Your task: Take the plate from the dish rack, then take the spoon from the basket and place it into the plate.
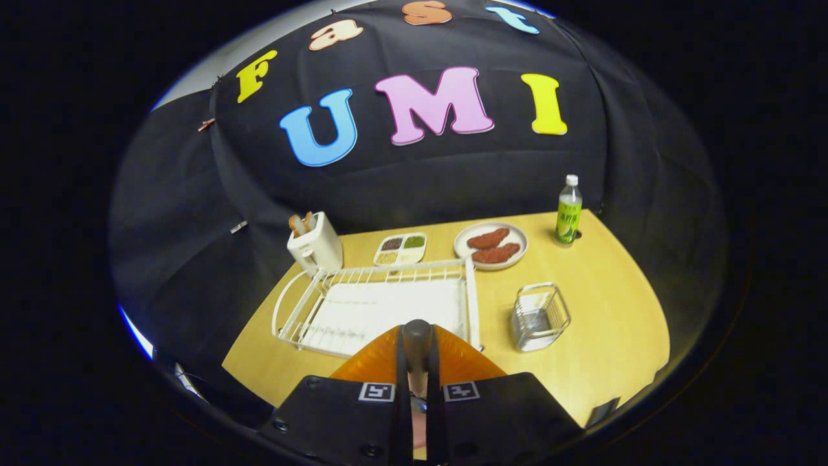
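Observation:
An orange plate (467, 361) lies on the wooden table just in front of the white dish rack (381, 304), right under my fingers. My gripper (417, 355) is shut on a dark spoon (417, 334). The spoon's rounded end sticks out between the fingertips, over the plate. I cannot tell whether the spoon touches the plate. The wire basket (541, 316) stands to the right of the rack, with nothing in it that I can make out. The near part of the plate is hidden behind the gripper body.
Beyond the rack stand a white toaster (316, 246) with bread in it, a small divided tray (400, 249) and a white plate of red-brown food (491, 245). A green bottle (568, 211) stands at the far right. Bare tabletop (614, 317) lies right of the basket.

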